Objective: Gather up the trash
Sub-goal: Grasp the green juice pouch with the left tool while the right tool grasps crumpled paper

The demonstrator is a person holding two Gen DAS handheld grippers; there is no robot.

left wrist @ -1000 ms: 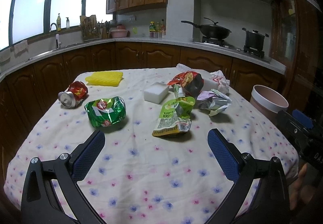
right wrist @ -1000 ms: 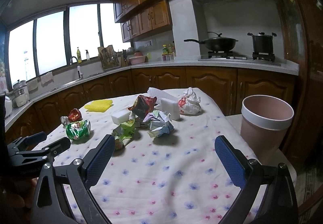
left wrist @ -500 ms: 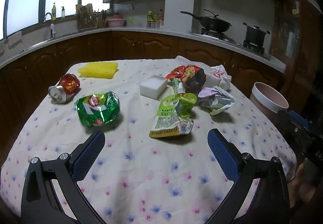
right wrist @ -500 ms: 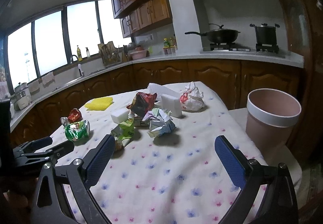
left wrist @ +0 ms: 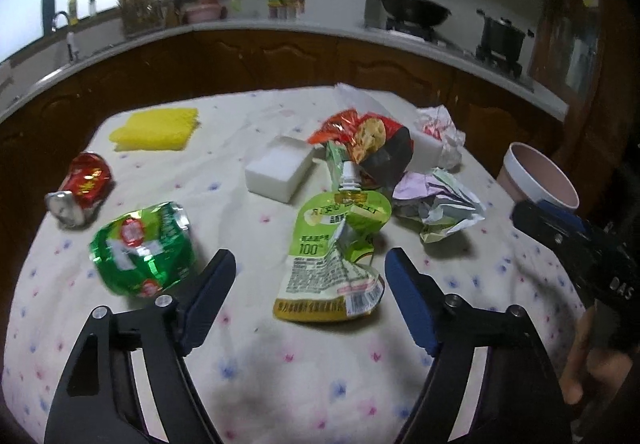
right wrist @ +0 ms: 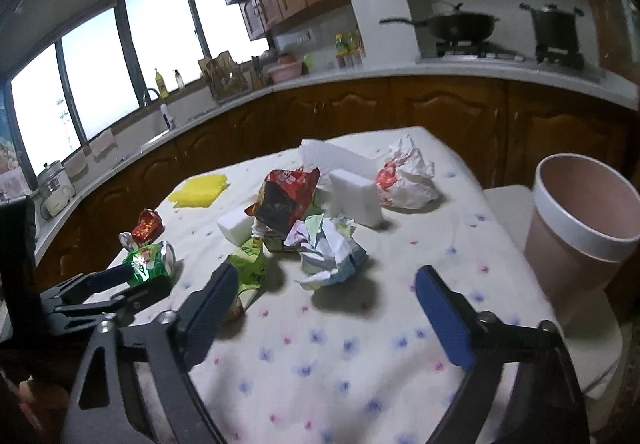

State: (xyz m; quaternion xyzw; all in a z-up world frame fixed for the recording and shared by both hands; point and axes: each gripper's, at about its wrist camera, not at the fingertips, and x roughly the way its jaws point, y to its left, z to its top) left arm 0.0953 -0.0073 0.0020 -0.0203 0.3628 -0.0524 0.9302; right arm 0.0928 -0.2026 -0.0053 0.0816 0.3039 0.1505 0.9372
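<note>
Trash lies on a flowered tablecloth (left wrist: 280, 356). A flattened green drink pouch (left wrist: 336, 260) lies between the tips of my open left gripper (left wrist: 310, 276). A crushed green can (left wrist: 142, 248) and a crushed red can (left wrist: 82, 186) lie to its left. A red snack bag (left wrist: 372, 144) and crumpled paper (left wrist: 440, 204) lie beyond. My right gripper (right wrist: 324, 292) is open and empty, just short of the crumpled paper (right wrist: 332, 248). A pink bin (right wrist: 580, 228) stands to the right of the table.
Two white foam blocks (left wrist: 280, 168) (right wrist: 356, 196), a yellow sponge (left wrist: 156, 128) and a crumpled white wrapper (right wrist: 404, 176) also lie on the table. My left gripper shows in the right wrist view (right wrist: 100, 284). Kitchen counters with a stove run behind.
Both grippers have moved forward and down toward the table. The left one now has the green pouch between its tips; the right one has come close to the crumpled paper.
</note>
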